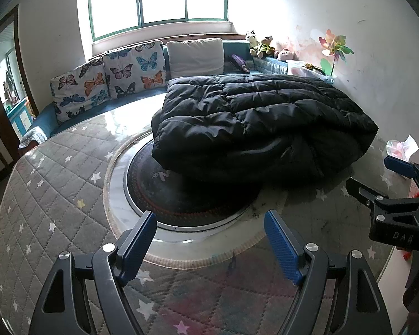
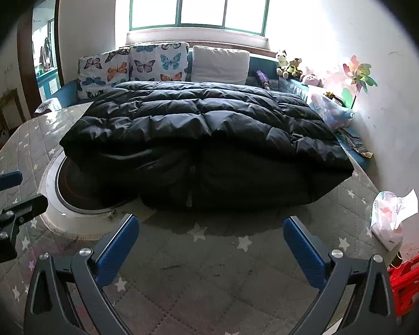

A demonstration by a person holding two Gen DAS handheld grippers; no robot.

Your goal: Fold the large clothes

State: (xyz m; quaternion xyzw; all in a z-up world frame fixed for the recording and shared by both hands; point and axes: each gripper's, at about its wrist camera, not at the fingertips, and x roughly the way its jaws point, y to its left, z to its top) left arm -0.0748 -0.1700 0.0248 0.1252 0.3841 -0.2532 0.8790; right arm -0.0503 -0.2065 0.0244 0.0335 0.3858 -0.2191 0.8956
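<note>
The black puffy coat [image 2: 206,145] lies folded in a thick bundle on the round worktop [image 1: 56,195], ahead of both sets of fingers and touching neither. The left gripper [image 1: 209,240] and right gripper [image 2: 211,240] both stand spread and empty. The bulky fill looks likely to spring the fold open, and a shallow pinch could slip off the slick shell. Only the right view shows the zipper [image 2: 191,184] at the near edge; only the left shows the dark round inset [image 1: 187,195] beyond its fingers.

Bright green-framed window [image 2: 198,2], white scuffed wall [image 1: 377,64], butterfly cushions [image 2: 134,68] on teal sofa [image 1: 46,118].
</note>
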